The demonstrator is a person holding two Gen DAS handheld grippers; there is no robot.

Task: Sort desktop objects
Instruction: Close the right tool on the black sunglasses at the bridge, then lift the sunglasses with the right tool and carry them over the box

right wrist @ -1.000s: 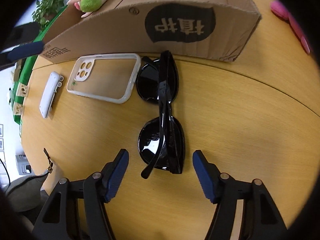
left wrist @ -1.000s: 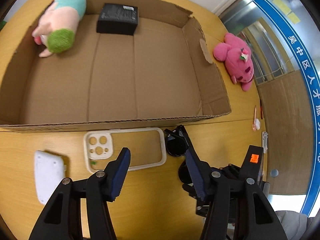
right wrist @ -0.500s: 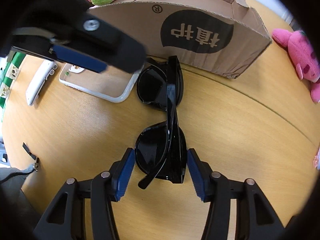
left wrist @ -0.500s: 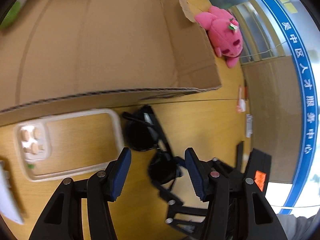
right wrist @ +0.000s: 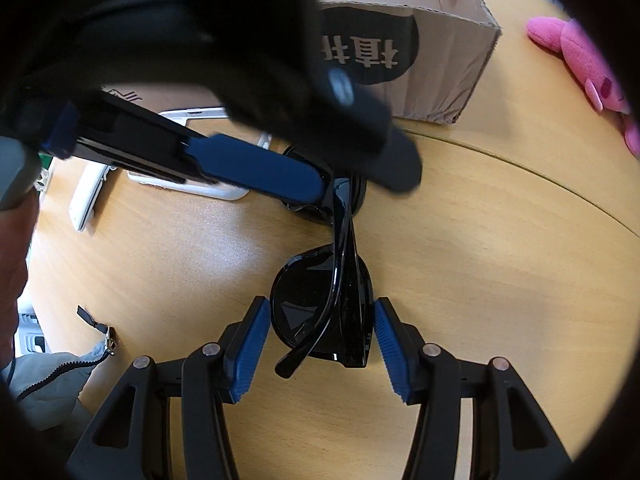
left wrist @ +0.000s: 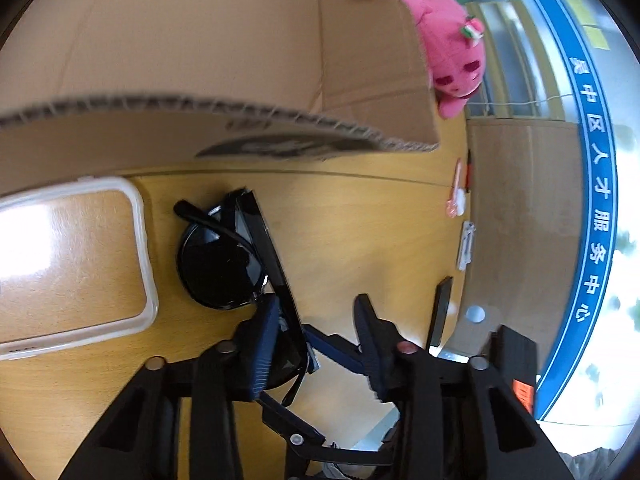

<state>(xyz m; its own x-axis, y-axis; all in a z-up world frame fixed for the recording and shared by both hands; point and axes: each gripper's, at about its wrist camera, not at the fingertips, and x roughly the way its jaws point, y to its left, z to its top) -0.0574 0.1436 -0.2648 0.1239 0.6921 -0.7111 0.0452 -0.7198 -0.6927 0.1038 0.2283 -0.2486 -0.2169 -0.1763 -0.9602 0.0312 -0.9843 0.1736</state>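
Black sunglasses (right wrist: 324,320) lie folded on the wooden desk (right wrist: 500,260) in front of the cardboard box (right wrist: 440,52). My right gripper (right wrist: 318,342) is open, its blue pads on either side of the near lens. My left gripper (left wrist: 316,332) is open and comes in from the left over the glasses' middle (left wrist: 224,264); its left pad touches the frame. The left gripper also shows in the right wrist view (right wrist: 340,176), where it hides the far lens.
A clear phone case (left wrist: 72,264) lies left of the glasses. A white device (right wrist: 86,200) lies further left. A pink plush toy (left wrist: 452,52) sits right of the box. Small items (left wrist: 460,200) lie near the desk's right edge.
My left gripper has moved right and down from the phone case to the sunglasses. My right gripper has moved forward around the near lens and narrowed a little.
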